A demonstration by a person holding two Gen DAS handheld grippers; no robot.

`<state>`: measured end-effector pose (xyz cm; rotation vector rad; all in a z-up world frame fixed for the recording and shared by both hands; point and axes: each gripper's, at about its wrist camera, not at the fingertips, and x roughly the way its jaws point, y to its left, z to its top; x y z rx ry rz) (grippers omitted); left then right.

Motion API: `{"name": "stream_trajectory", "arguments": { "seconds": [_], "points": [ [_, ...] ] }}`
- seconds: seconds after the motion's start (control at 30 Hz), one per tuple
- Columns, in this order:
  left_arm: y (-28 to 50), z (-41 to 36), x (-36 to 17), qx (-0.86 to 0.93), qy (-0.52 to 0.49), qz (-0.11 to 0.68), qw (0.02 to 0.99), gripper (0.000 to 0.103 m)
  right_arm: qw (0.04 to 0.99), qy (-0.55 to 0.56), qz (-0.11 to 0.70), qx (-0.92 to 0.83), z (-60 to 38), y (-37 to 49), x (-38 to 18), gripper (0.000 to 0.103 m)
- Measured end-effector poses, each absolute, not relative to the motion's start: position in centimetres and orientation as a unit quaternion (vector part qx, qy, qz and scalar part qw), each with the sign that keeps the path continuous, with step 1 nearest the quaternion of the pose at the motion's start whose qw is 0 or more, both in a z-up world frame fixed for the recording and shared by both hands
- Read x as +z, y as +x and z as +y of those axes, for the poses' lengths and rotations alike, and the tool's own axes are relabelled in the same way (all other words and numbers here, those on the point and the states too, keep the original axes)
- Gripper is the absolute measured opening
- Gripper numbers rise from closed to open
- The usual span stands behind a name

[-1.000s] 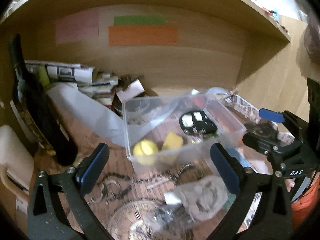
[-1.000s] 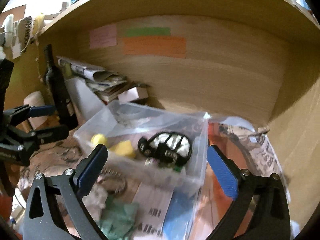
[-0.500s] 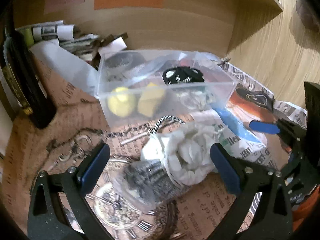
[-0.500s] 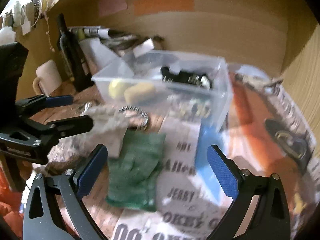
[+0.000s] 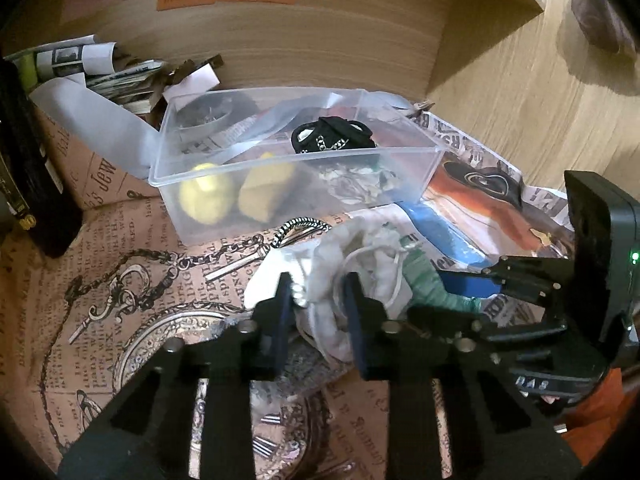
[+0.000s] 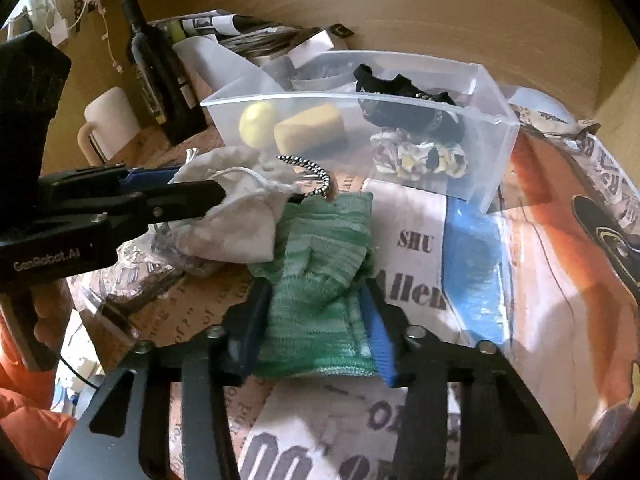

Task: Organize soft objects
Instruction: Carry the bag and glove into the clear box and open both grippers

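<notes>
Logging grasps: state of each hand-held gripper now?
Left hand-held gripper: closed on the white pouch.
Right hand-held gripper: closed on the green cloth.

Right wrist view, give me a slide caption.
Right gripper pinches a green cloth before the clear bin.

Pouch left of cloth, bin behind.

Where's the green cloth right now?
The green cloth lies low in the middle of the right wrist view, pinched in the right hand-held gripper, in front of the clear bin and beside the white pouch.
</notes>
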<state>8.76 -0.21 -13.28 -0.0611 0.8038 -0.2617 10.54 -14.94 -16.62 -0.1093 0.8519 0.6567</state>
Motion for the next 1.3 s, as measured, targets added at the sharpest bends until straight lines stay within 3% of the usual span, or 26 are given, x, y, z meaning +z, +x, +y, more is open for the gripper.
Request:
{"name": "stream_trajectory", "arguments": {
  "seconds": [0.1, 0.23, 0.83, 1.3],
  "points": [
    [8.5, 0.1, -12.8, -0.126, -0.035, 0.384, 0.914, 0.016, 0.863, -0.050, 0.398, 0.307, -15.4, 10.6, -16.2, 0.021],
    [8.1, 0.8, -11.7, -0.121, -0.038, 0.368, 0.921, 0.014, 0.875, -0.047, 0.384, 0.291, -16.3, 10.7, -15.3, 0.013],
    [9.5, 3.9, -4.5, -0.070, -0.036, 0.263, 0.962, 0.014, 0.934, -0.018, 0.257, 0.248, -19.6, 12.6, -7.2, 0.013],
    [16.0, 4.8, -4.6, -0.050, -0.055, 0.282, 0.957, 0.014, 0.942, -0.023, 0.226, 0.247, -18.4, 16.9, -5.5, 0.013]
  ]
}}
